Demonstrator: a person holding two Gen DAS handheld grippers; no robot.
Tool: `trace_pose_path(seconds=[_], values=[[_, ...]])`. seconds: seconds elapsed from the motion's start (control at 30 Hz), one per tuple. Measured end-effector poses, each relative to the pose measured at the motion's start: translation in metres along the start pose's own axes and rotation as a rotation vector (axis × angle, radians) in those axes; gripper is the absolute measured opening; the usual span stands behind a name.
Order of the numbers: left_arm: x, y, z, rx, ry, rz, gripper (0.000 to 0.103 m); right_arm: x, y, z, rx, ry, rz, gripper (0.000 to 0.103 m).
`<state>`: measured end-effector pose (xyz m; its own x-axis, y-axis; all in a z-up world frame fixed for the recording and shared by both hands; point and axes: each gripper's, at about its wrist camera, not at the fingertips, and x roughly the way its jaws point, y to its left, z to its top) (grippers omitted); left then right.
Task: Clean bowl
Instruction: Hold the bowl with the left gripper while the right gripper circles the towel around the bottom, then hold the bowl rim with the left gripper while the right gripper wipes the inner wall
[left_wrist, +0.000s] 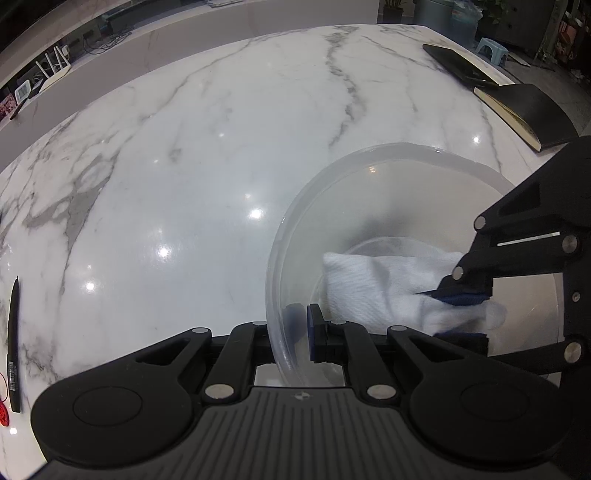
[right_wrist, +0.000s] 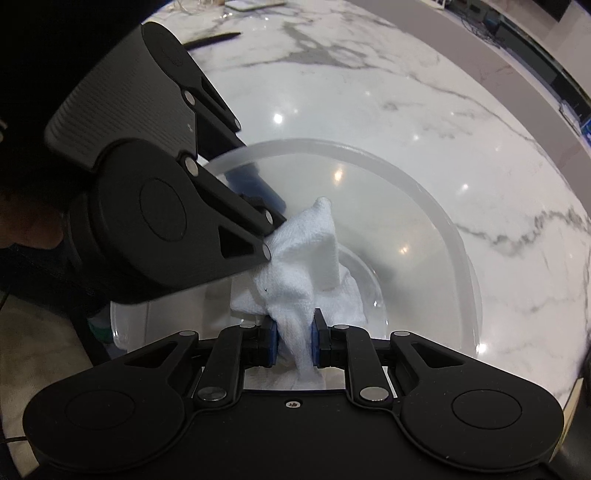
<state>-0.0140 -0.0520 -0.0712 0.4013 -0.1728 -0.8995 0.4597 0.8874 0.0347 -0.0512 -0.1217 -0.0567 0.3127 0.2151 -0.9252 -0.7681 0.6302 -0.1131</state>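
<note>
Two grippers were engaged with one bowl, a translucent one set on the marble table, toward its near right part in the left wrist view. The left gripper was closed on the bowl's near rim, one pad inside the wall and one outside. The right gripper was clamped on a bunched white cloth, which lay against the bowl's bottom and near wall. The step in hand was judged to be the wiping of the inside. For this to be done well, the rim would have to be held firmly so that the light bowl is not dragged or tipped. The cloth should be pressed flat and swept round the wall and bottom, while the right fingers are kept clear of the left ones. A notebook lay far right, well apart.
</note>
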Motion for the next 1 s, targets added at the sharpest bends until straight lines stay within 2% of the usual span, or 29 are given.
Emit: trace_pose_path(seconds=[0.4, 0.53, 1.0], values=[[0.000, 0.000, 0.000, 0.002, -0.001, 0.004, 0.008, -0.003, 0.013, -0.007, -0.039, -0.050, -0.085, 0.016], [0.000, -0.001, 0.001, 0.005, 0.000, 0.006, 0.008, -0.002, 0.001, -0.003, -0.050, -0.064, -0.103, 0.015], [-0.001, 0.000, 0.001, 0.008, 0.000, 0.006, 0.008, 0.002, 0.001, 0.004, -0.091, -0.078, -0.188, 0.015]])
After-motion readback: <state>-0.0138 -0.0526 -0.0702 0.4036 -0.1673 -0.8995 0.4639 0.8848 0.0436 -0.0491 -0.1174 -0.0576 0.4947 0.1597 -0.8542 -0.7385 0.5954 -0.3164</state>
